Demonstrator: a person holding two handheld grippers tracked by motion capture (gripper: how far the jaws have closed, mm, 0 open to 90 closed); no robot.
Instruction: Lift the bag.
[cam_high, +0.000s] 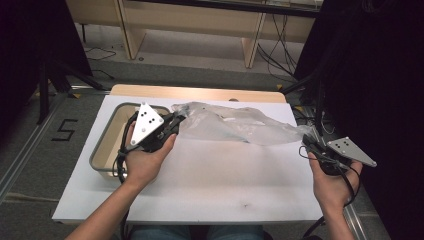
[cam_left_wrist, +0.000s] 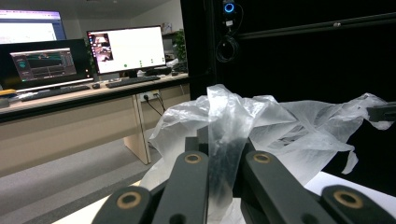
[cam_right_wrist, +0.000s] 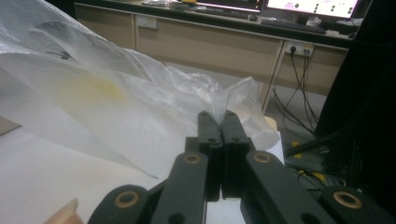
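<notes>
High view: left hand-held gripper (cam_high: 176, 121) at 9 o'clock, right hand-held gripper (cam_high: 306, 141) at 3 o'clock, both pinching clear plastic bag (cam_high: 235, 125) ends above surface (cam_high: 215, 185).

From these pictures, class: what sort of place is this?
Probably an office or lab used for recording: computer monitors on a long desk, black curtains, and a white-topped table.

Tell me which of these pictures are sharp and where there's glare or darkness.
High view: evenly lit, soft; plastic bag shines on the white table, black at the sides. Left gripper view: bright monitors, bag sharp, dark backdrop. Right gripper view: right tongs sharp, bag's near part blurred.
</notes>
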